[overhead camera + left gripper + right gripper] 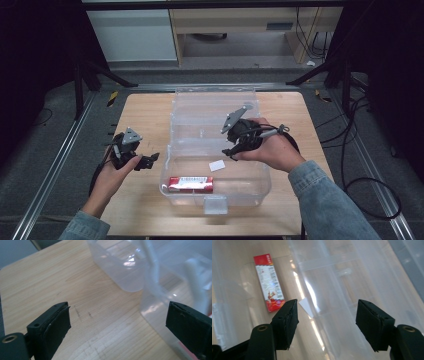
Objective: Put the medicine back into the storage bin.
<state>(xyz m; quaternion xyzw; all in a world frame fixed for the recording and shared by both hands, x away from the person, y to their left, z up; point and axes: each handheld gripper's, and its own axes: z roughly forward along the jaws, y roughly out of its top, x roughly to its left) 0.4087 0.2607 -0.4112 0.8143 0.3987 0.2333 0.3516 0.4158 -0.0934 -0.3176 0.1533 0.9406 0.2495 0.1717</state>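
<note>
- The red and white rectangular cardboard box (191, 184) lies flat on the floor of the clear plastic storage bin (172, 165), at about 7 o'clock inside it, close to the near wall.
- A small white slip of paper (217, 165) lies loose on the bin floor, at roughly 1 o'clock from the box and apart from it.
- The bin's hinged clear lid (215, 107) stands open at the 12 o'clock side, over the light wooden table (145, 115).
- The step in hand looks like the clearing away after the box has gone into the bin; judged from this, the next job is likely to bring the lid over.
- To do that well, both tongs should rise clear of the bin rim first, then take the lid at its far edge from two sides, so it swings evenly and does not twist on its hinge.
- The paper slip may drift if the lid comes down fast, so a slow close is wiser.
- The right gripper (325, 320) hovers above the bin interior, jaws wide apart with nothing between them, touching nothing.
- The left gripper (117, 325) hangs outside the bin at 9 o'clock from it, above bare table, jaws spread wide and empty, the bin wall just beside its right jaw.
</note>
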